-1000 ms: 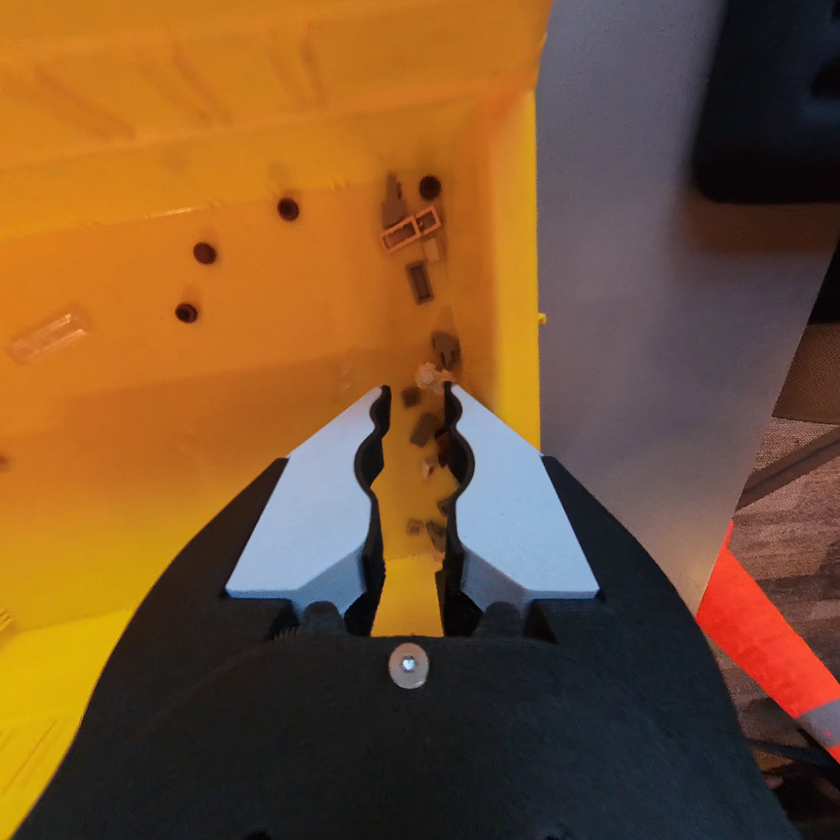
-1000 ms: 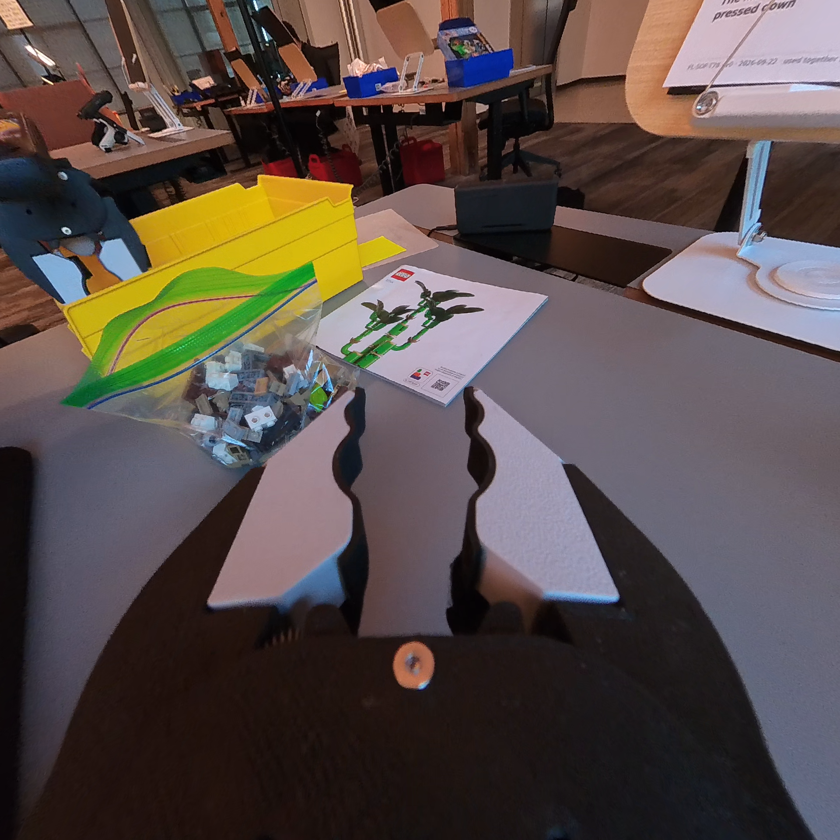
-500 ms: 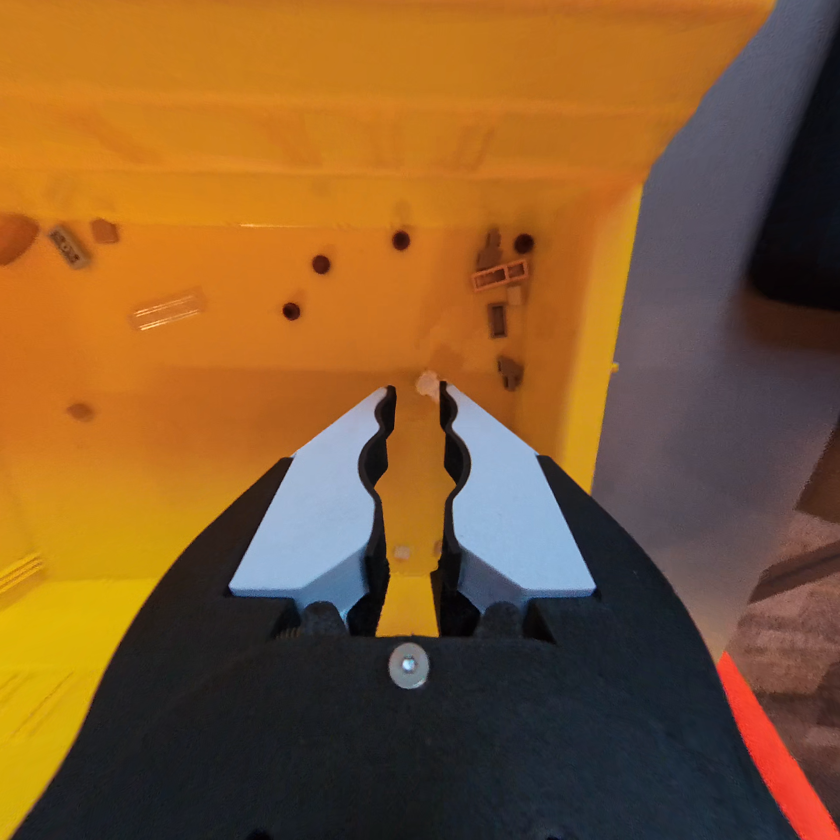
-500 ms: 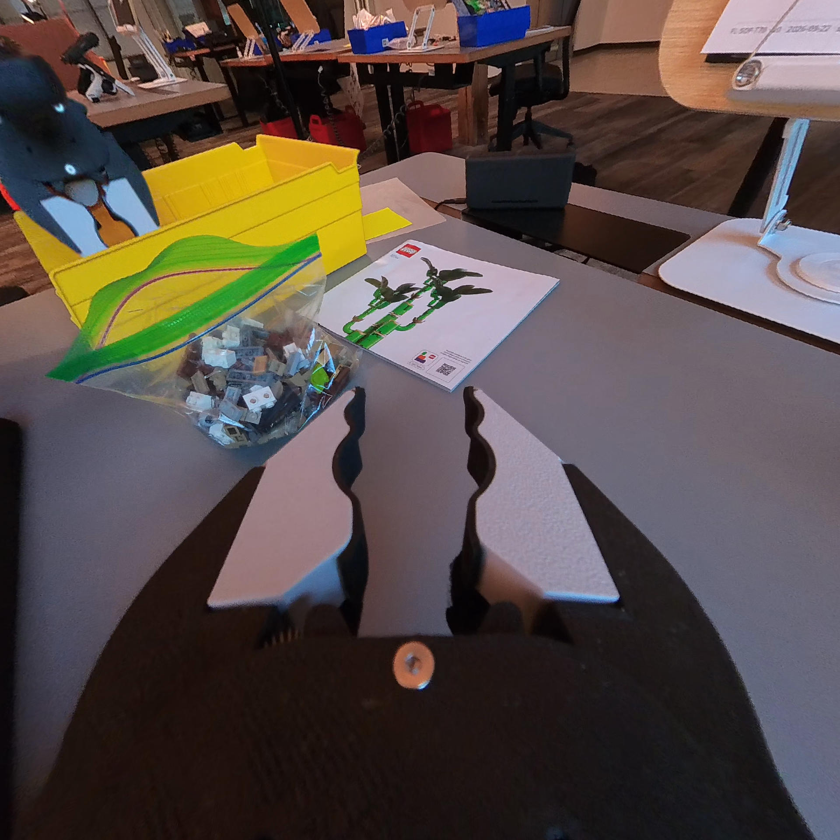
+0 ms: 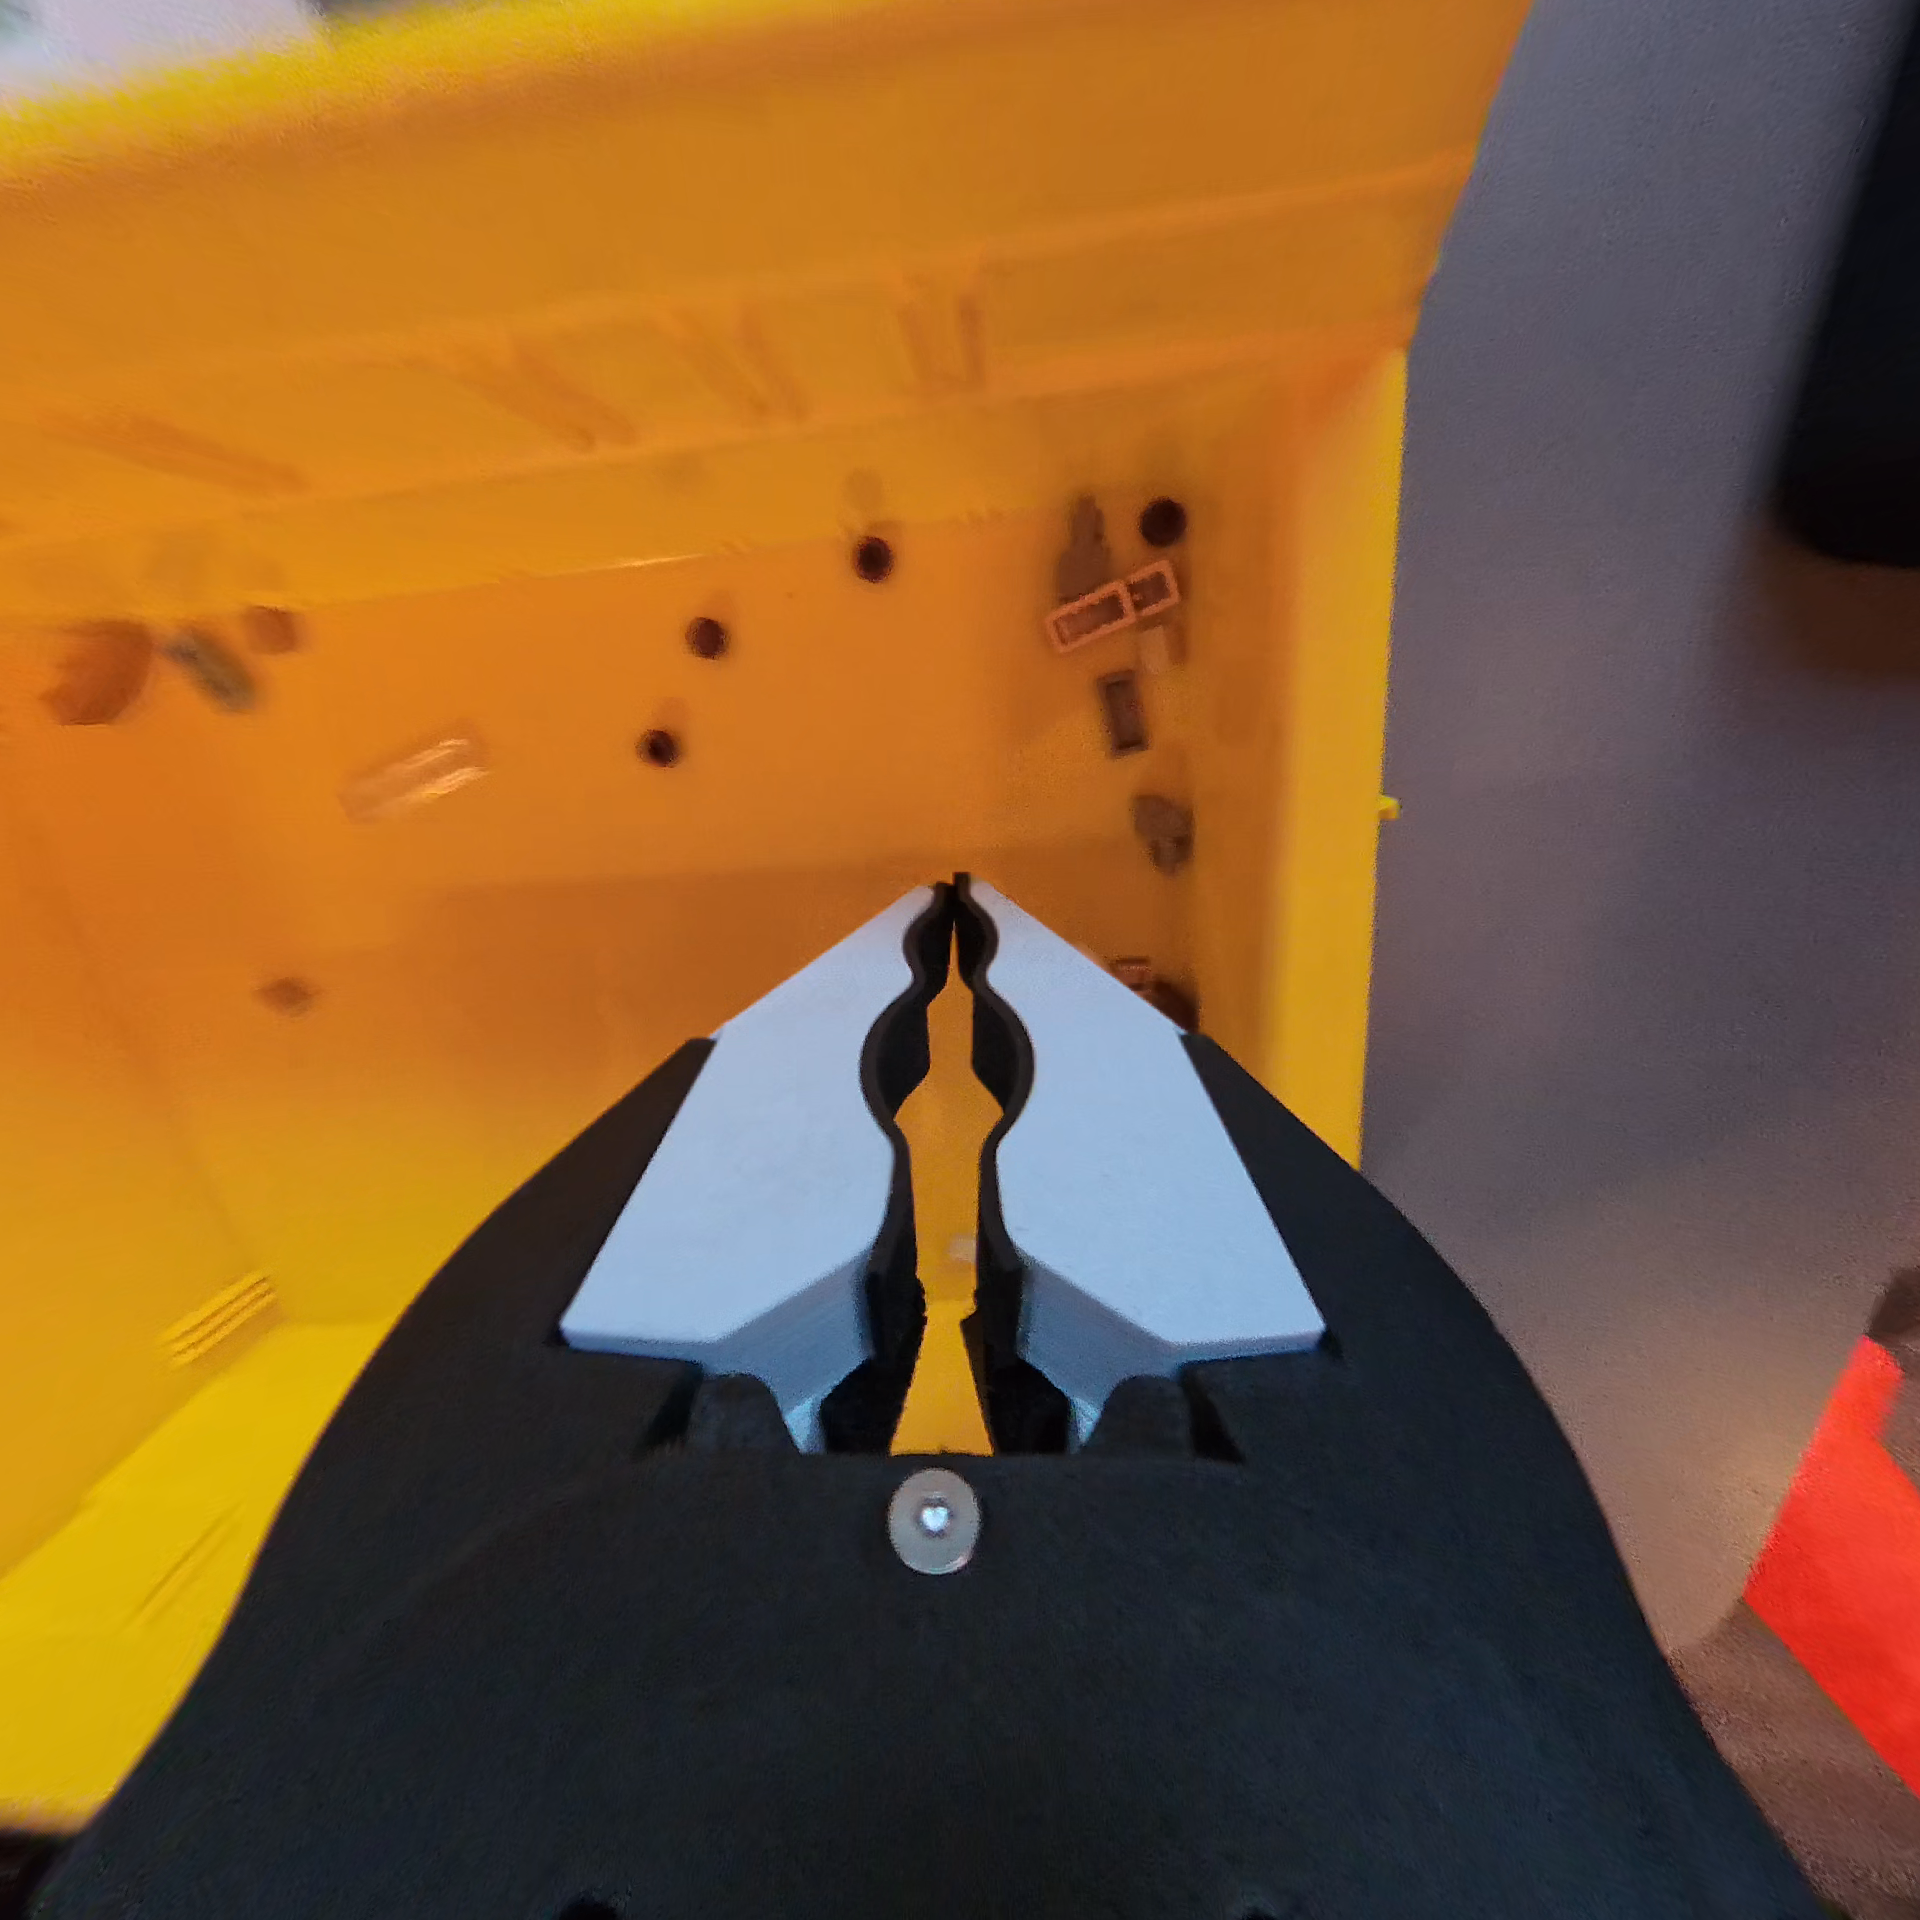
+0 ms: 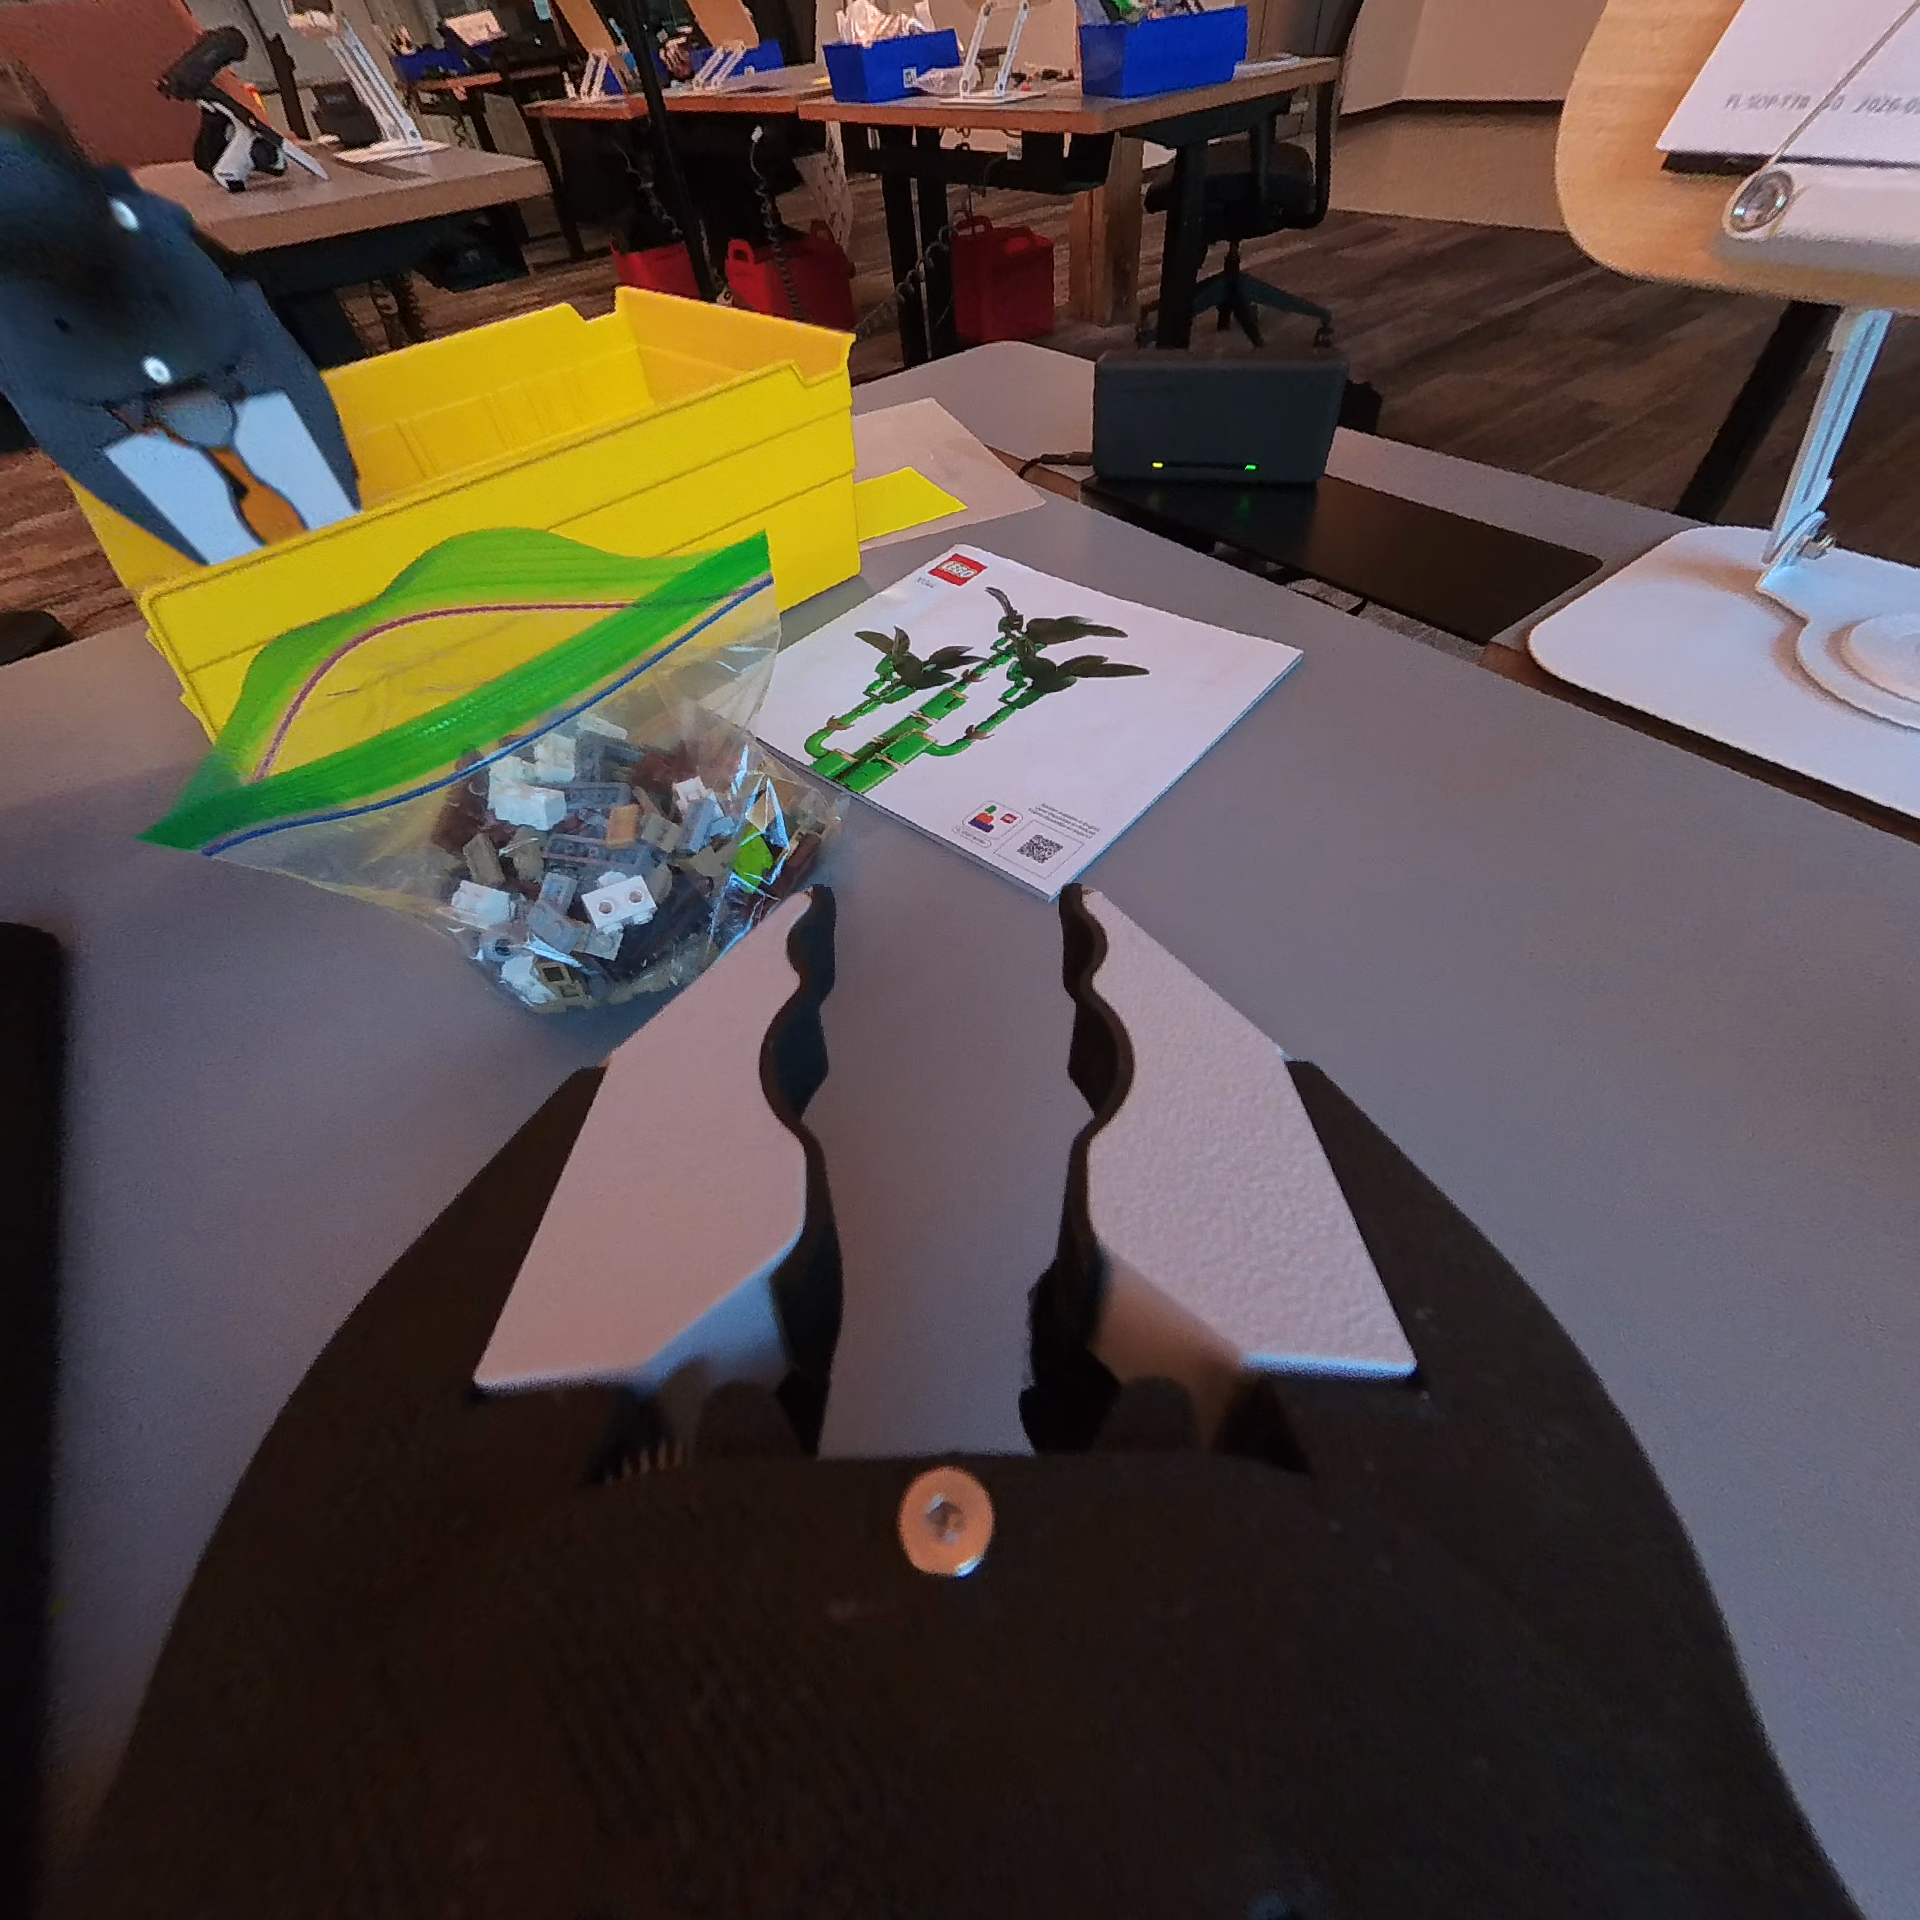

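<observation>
The left tongs [image 5: 957, 883], tips pressed together with nothing visible between them, are pointing into the yellow bin [image 5: 416, 312] with loose bricks [image 5: 1117, 613] at 1 o'clock, while the right tongs [image 6: 945, 899], spread apart, are hovering over the desk [image 6: 1455, 935] with the brick bag [image 6: 582, 831] at 10 o'clock.

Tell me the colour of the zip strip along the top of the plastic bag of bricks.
Green, on the zip strip of the clear bag of bricks; the right wrist view shows it best.

Closed left gripper [image 5: 954, 885] inside yellow bin [image 5: 623, 312]
</observation>
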